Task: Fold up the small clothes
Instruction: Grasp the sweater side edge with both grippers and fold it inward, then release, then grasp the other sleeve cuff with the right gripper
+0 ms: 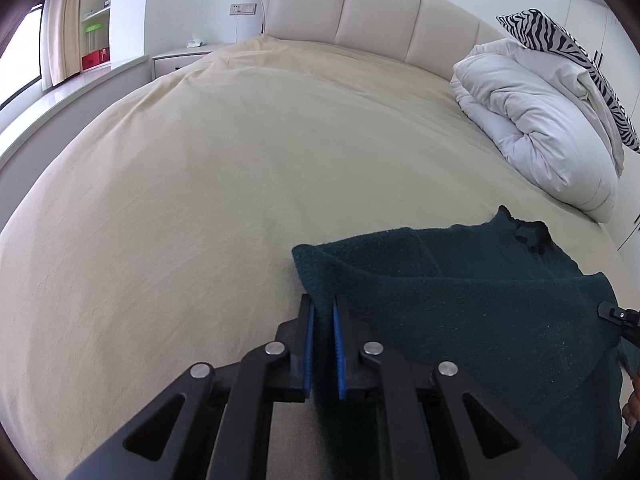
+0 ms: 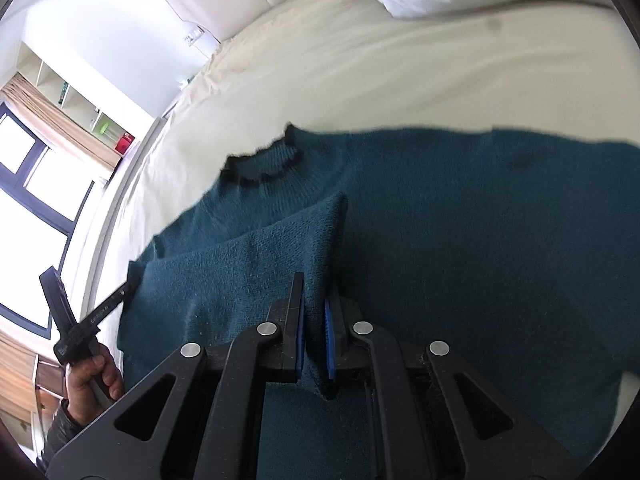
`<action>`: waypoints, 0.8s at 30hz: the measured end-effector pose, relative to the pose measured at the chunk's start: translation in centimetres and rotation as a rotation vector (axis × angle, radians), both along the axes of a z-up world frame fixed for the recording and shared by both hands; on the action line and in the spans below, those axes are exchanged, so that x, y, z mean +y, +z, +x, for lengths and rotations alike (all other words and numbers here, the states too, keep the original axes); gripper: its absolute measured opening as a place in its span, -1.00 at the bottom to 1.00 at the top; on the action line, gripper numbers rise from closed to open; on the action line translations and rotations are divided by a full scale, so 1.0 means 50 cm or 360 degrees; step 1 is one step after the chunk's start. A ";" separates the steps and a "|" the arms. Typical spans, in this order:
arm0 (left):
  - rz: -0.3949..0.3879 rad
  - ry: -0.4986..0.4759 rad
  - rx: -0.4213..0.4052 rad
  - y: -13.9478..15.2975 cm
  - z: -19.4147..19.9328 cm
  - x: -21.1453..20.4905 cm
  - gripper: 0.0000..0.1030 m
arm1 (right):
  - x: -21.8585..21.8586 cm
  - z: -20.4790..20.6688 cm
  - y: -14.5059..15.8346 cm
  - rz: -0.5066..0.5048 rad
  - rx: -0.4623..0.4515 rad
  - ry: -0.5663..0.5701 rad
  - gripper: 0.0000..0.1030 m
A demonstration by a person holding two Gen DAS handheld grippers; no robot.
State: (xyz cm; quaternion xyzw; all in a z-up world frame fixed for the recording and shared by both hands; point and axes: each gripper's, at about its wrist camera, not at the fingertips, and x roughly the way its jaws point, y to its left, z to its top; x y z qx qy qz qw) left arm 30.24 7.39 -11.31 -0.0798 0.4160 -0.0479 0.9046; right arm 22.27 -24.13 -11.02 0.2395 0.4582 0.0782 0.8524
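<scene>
A dark teal knitted sweater (image 1: 460, 288) with a black-trimmed collar (image 2: 264, 166) lies on a cream bed sheet (image 1: 240, 160). My left gripper (image 1: 322, 312) is shut on the sweater's left edge, the knit pinched between its blue pads. My right gripper (image 2: 314, 300) is shut on a raised fold of the sweater (image 2: 280, 248), held over the sweater's body. The left gripper also shows in the right wrist view (image 2: 124, 292), at the sweater's far left edge, held by a hand (image 2: 90, 376). The right gripper's tip shows at the right edge of the left wrist view (image 1: 616, 316).
A bunched white duvet (image 1: 540, 120) and a zebra-print pillow (image 1: 560, 40) lie at the bed's far right by the padded headboard (image 1: 360, 12). A nightstand (image 1: 180, 58), shelves and a window ledge (image 1: 72, 92) stand to the left.
</scene>
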 end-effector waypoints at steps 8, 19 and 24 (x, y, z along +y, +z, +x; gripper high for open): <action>0.0064 -0.0012 0.0005 -0.013 0.005 -0.013 -0.80 | -0.018 0.040 -0.044 -0.0056 0.0172 -0.0021 -0.89; 0.0039 0.0024 0.0019 0.037 -0.104 0.003 0.50 | -0.058 -0.015 -0.043 0.0281 0.0121 -0.0131 0.18; 0.0127 -0.0032 0.0095 -0.001 -0.138 -0.018 0.11 | -0.010 -0.045 -0.043 0.0111 0.0122 -0.0034 0.07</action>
